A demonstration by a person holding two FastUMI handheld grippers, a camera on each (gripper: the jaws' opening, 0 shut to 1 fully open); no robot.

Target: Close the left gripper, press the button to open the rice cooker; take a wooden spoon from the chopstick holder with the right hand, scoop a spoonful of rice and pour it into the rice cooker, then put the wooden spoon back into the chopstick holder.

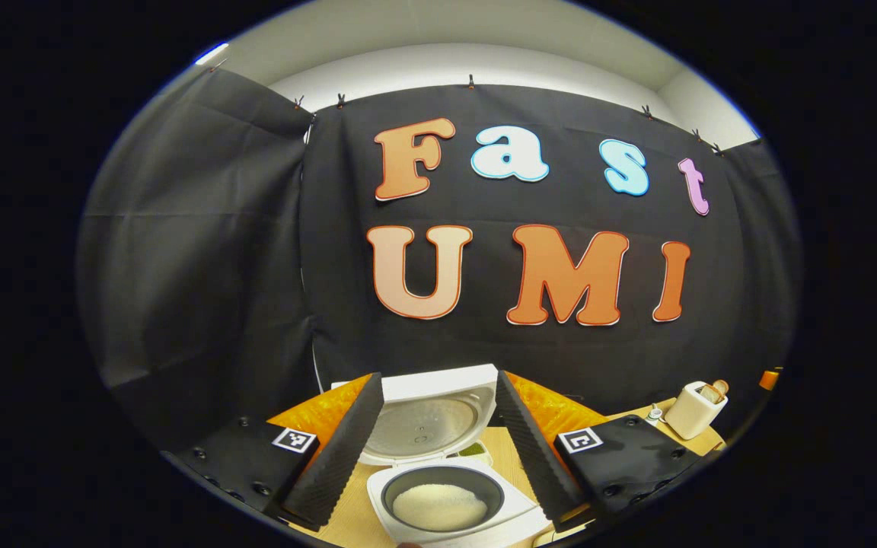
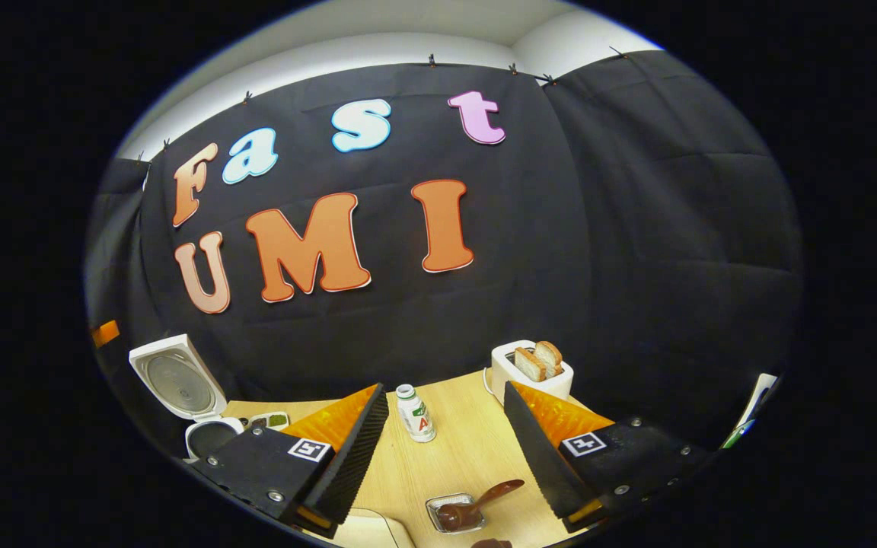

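1. The right gripper hangs empty, fingers spread wide, above the wooden table; the wooden spoon lies just below and ahead, bowl end in a small metal tray, handle slanting up toward the right finger.
2. The right gripper is judged nearer the spoon.
3. The left gripper is released too, fingers framing the rice cooker, lid raised, rice in the pot.
4. The right gripper view adds a toaster holding bread and a small bottle; the left gripper view looks into the pot.
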